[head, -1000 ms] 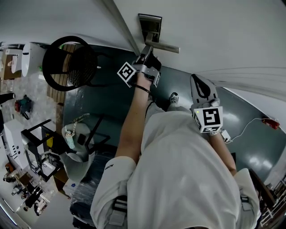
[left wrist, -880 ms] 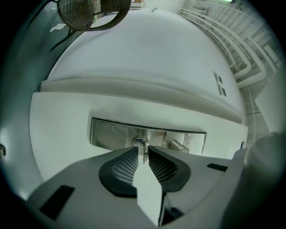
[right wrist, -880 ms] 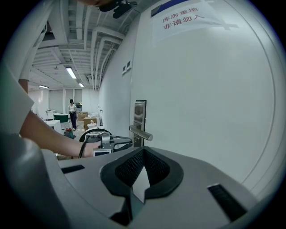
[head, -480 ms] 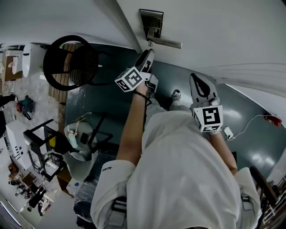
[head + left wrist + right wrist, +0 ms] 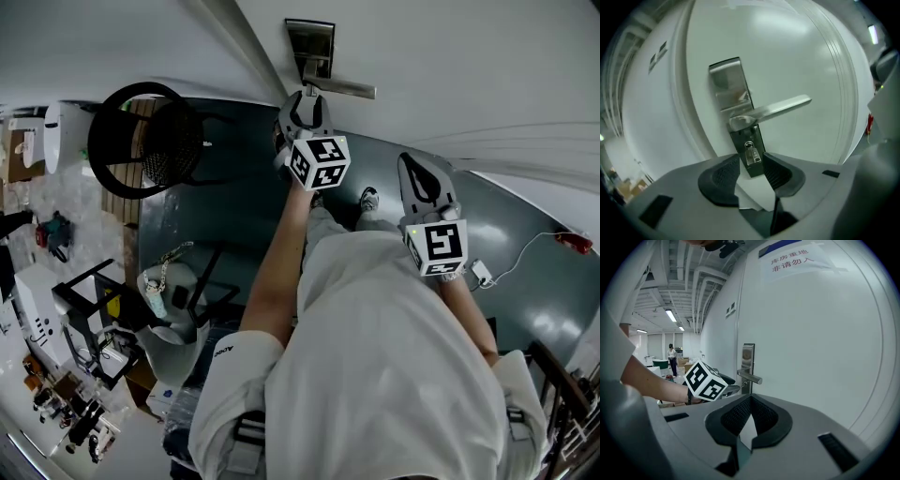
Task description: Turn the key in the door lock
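— Left side first: how held?
— Stretched out long from a white short sleeve, bare left forearm (image 5: 277, 262) running straight at the plain white door (image 5: 450, 56). Ending in the grey two-jaw left gripper (image 5: 305, 97), with its black-and-white marker cube (image 5: 319, 161) facing up at the head camera.
— Jaws?
— Just been opening; released and spread, dark ribbed pads (image 5: 723, 174) on either side of the small silver key (image 5: 751, 153). Flanking its head closely, yet not pressing on it.
— And the key itself?
— Seated in the keyhole, in the dark lower part of the tall brushed-steel lock plate (image 5: 727, 84), just under the straight silver lever handle (image 5: 780, 106). Hanging roughly upright, tilted a little.
— Further right?
— Tucked nearer the body, elbow bent, the grey two-jaw right gripper (image 5: 424, 178) aimed at the same door but well apart from the handle. Second marker cube (image 5: 436, 246) over the white shirt.
— Clenched?
— Yes, pads (image 5: 764, 417) closed tip to tip, nothing caught between. Seen past them, off to the left: the other arm, its cube and the lock plate.
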Tool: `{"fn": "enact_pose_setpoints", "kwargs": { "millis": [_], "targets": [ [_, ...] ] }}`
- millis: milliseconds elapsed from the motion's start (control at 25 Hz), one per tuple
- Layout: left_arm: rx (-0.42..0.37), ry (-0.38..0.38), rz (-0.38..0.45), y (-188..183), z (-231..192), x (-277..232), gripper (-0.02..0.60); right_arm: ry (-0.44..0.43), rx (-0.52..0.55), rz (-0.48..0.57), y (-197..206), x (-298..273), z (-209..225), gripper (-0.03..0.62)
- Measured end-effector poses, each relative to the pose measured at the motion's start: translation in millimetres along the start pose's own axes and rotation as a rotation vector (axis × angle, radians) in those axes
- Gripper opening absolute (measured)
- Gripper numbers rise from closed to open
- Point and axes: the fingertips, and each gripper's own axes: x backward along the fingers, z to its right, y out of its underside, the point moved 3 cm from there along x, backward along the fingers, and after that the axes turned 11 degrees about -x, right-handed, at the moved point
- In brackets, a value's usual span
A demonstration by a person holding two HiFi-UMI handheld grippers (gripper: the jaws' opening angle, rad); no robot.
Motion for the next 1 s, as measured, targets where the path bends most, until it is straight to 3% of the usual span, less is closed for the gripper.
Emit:
{"fn": "enact_pose_setpoints", "kwargs": {
  "millis": [160,280,560,680,760,1000],
  "targets": [
    [-0.224,-0.094,-0.108,-8.5,5.7,-11.2,0.155,0.018,-0.006,0.003,-3.7,1.1,5.4,-0.008],
    [-0.297,-0.134,-0.134,-11.0,11.6,-18.5,0.155,0.027,-0.011,0.009,-5.0,2.0,8.3,-0.008],
    [-0.356,-0.190,-0.167,-8.4,14.5,-28.9,0.152,0.034,-0.024,0.014,-6.2,-1.0,23.5,-0.008],
    [-0.379,-0.201,-0.177,-6.1,12.7,-29.8,0.099,0.023,-0.022,0.015,-6.1,-2.5,23.4,-0.008],
    [-0.387,-0.203,-0.174,-4.9,13.3,-29.5,0.098,0.015,-0.020,0.017,-6.9,-3.4,23.6,-0.008],
    [-0.325,-0.207,-0.153,-5.1,12.1,-27.8,0.091,0.005,-0.016,0.018,-8.2,-4.2,27.2,-0.008]
  ]
}}
